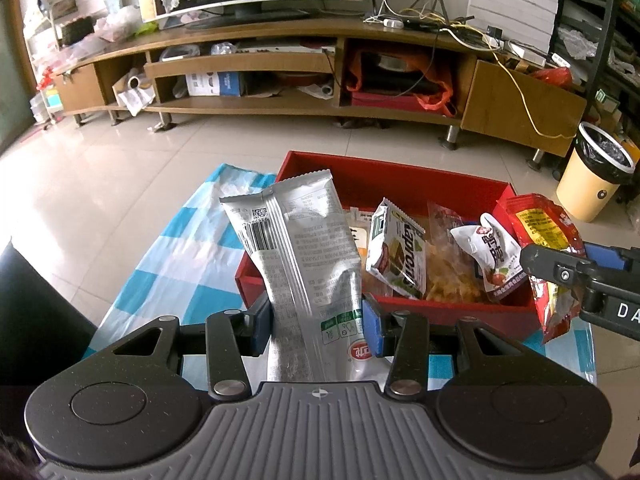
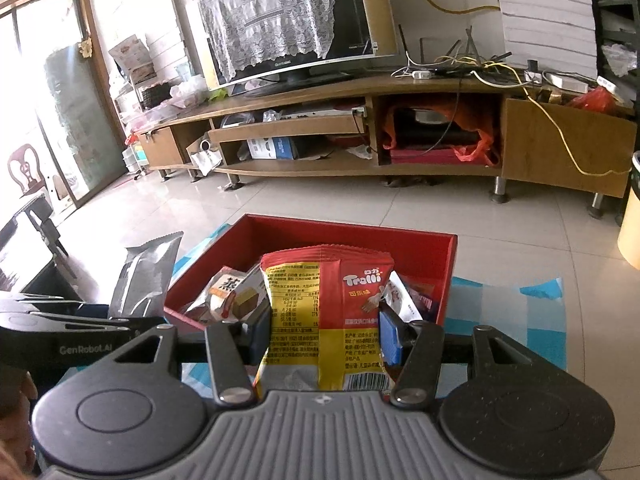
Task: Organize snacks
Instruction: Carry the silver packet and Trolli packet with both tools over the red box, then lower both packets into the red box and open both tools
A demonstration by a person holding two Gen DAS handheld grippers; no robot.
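My left gripper (image 1: 316, 322) is shut on a tall silver snack pouch (image 1: 298, 248), which stands upright at the near left corner of the red box (image 1: 400, 182). My right gripper (image 2: 324, 334) is shut on a red and yellow Trolli candy bag (image 2: 332, 304), held over the near edge of the red box (image 2: 352, 232). That same red bag (image 1: 548, 248) and the right gripper's dark fingers (image 1: 568, 276) show at the right of the left wrist view. Several snack packets (image 1: 400, 252) lie inside the box. The silver pouch (image 2: 146, 276) shows at left in the right wrist view.
The box rests on a blue and white checked cloth (image 1: 192, 256) over a tiled floor (image 1: 120, 168). A long wooden TV stand (image 1: 304, 76) with a lace-draped screen runs along the back. A cream waste bin (image 1: 596, 176) stands at far right. A dark chair (image 2: 36, 216) sits left.
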